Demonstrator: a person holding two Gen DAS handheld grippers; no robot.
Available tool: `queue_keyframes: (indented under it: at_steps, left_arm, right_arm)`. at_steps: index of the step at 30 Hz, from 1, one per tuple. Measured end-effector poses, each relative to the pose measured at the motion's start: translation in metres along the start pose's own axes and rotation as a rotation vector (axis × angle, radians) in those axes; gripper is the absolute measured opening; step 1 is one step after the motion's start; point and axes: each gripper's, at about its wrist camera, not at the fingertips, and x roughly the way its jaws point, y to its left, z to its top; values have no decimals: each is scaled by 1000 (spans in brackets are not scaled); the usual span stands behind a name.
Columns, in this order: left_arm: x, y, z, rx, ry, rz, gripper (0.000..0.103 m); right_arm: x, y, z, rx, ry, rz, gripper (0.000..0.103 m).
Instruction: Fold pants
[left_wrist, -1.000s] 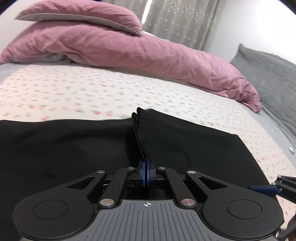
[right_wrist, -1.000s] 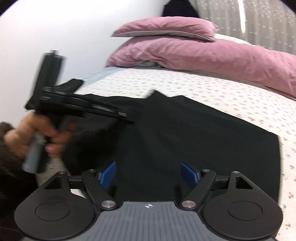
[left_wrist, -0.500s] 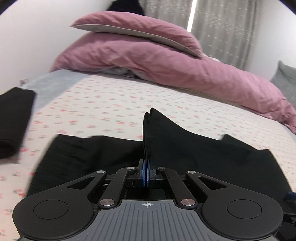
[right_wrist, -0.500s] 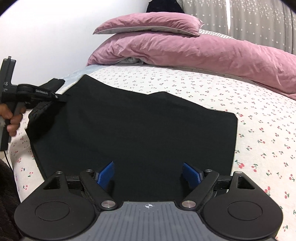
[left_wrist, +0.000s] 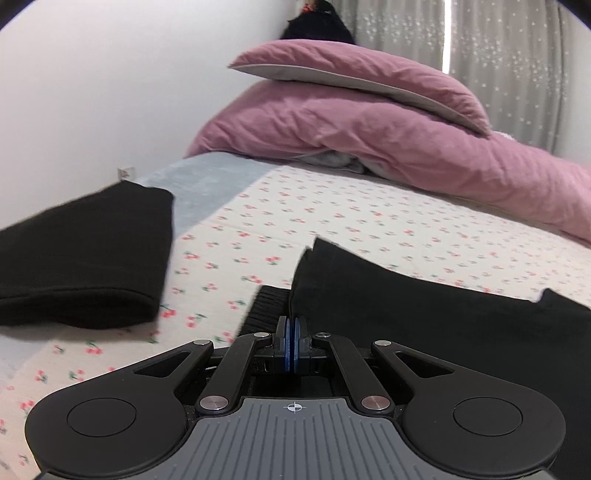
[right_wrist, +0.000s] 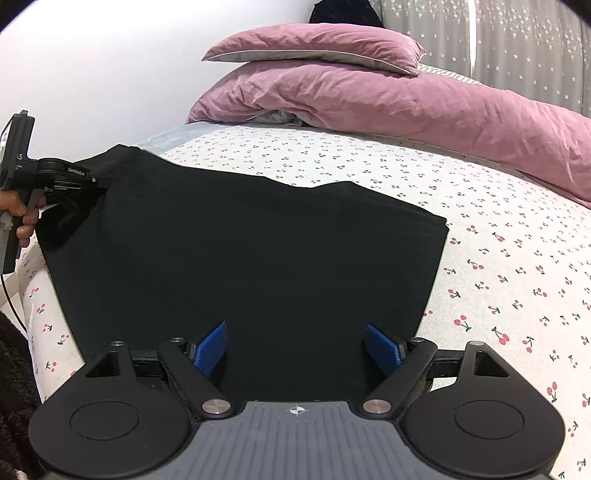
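Pants (right_wrist: 240, 251): black, spread flat on the cherry-print bed (right_wrist: 517, 258), far edge doubled.
Left gripper (left_wrist: 290, 334): pads together, clamped on a raised pants edge, likely to carry the fold across.
Right gripper (right_wrist: 295, 345): fingers apart over the near cloth, holding nothing.
Second dark folded garment (left_wrist: 85, 254): set aside, left.
Unclear: layers under the pants; waistband and legs indistinguishable.

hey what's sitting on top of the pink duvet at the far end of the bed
A pink pillow rests on the duvet. Some grey-white fabric peeks from under the duvet's fold; what it is stays covered.
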Motion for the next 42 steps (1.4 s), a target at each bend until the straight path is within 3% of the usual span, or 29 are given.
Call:
queue_keyframes:
  at_steps: [3, 5, 7, 8, 12, 16, 23, 26, 28, 33, 35, 36, 37, 42]
  left_arm:
    - [3, -1, 0, 14, -14, 70, 2]
    - [0, -2, 1, 15, -25, 107, 10]
    - [-8, -4, 1, 32, -61, 110, 11]
    - [-12, -5, 2, 42, -76, 103, 15]
    - [-30, -18, -1, 77, -118, 28, 61]
    - [-44, -43, -10, 162, -115, -111, 73]
    - [-57, -98, -35, 250, -6, -394, 77]
    - [-65, -122, -49, 300, 23, -500, 79]
    - [-72, -138, -57, 341, 36, -566, 79]
    - [-93, -167, -77, 446, 26, -694, 79]
    - [-101, -177, -85, 484, 29, -736, 79]
    - [-104, -183, -88, 506, 30, -754, 79]
    - [-108, -188, -92, 531, 28, -769, 79]
    - [-127, -204, -103, 602, -11, -847, 79]
  right_arm:
    - [-1, -1, 1, 8, -6, -7, 82]
    - [-3, -2, 1, 13, -11, -11, 82]
    - [-5, -4, 1, 20, -17, -18, 83]
    - [-7, -5, 0, 25, -20, -19, 83]
    - [-15, -16, -2, 59, -27, -19, 85]
    - [-23, -29, -6, 137, -16, 18, 86]
    - [-30, -55, -21, 364, 65, 201, 80]
    - [-33, -65, -30, 456, 95, 276, 69]
    - [-35, -69, -37, 496, 114, 316, 55]
    - [-42, -72, -51, 540, 155, 383, 40]
    - [-43, -71, -55, 552, 175, 410, 27]
    - [-44, -72, -56, 554, 179, 419, 16]
    - [-45, -72, -56, 562, 175, 429, 12]
    - [-57, -73, -43, 609, 99, 488, 9]
